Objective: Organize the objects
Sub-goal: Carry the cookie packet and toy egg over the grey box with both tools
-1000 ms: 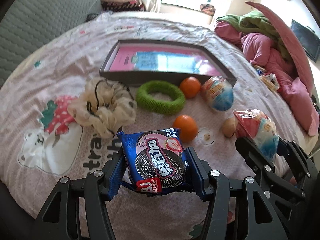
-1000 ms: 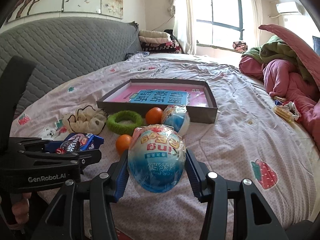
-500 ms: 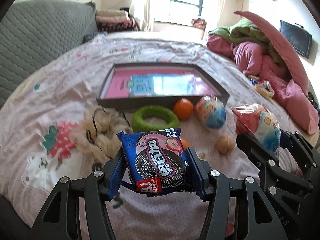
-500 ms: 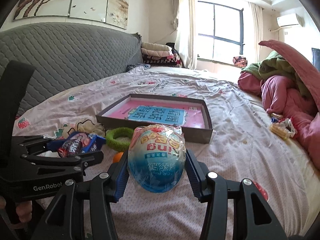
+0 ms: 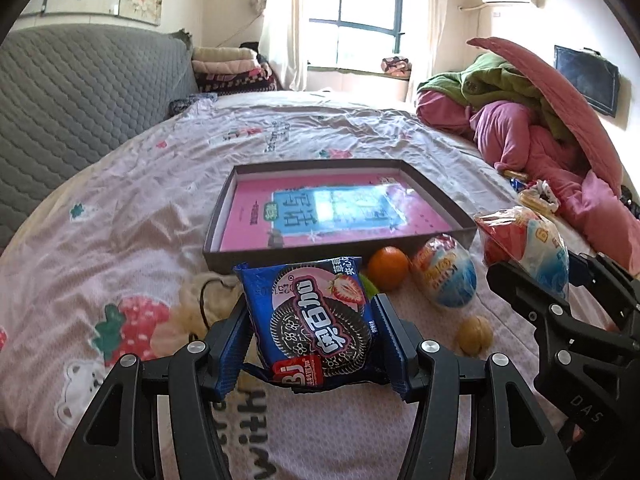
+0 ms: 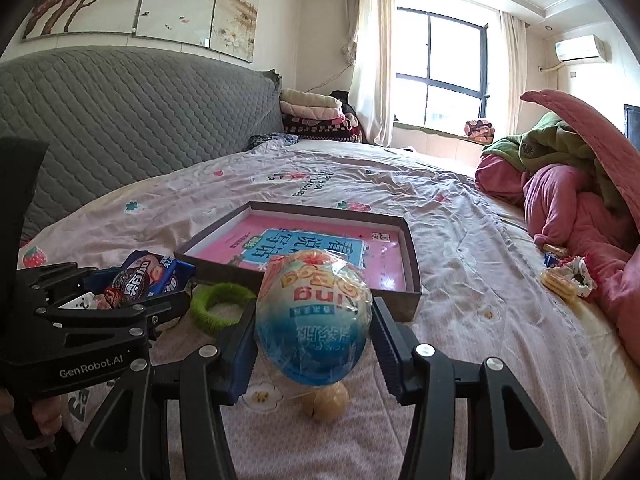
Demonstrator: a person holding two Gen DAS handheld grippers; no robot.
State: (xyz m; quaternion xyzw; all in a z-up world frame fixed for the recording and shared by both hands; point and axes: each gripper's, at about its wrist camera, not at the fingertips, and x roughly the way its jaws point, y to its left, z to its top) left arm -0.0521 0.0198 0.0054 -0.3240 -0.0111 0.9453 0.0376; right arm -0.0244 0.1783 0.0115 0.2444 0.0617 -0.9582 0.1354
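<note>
Both grippers loaded, held above the bed short of the tray.

My left gripper point(image 5: 310, 334) clamps the blue foil strawberry-cookie packet point(image 5: 310, 320) by its side edges; my right gripper point(image 6: 314, 346) squeezes the film-wrapped blue-and-orange toy egg point(image 6: 314, 316). Held high to clear the shallow brown cardboard tray point(image 5: 436, 200)'s rim, I'd guess.
</note>
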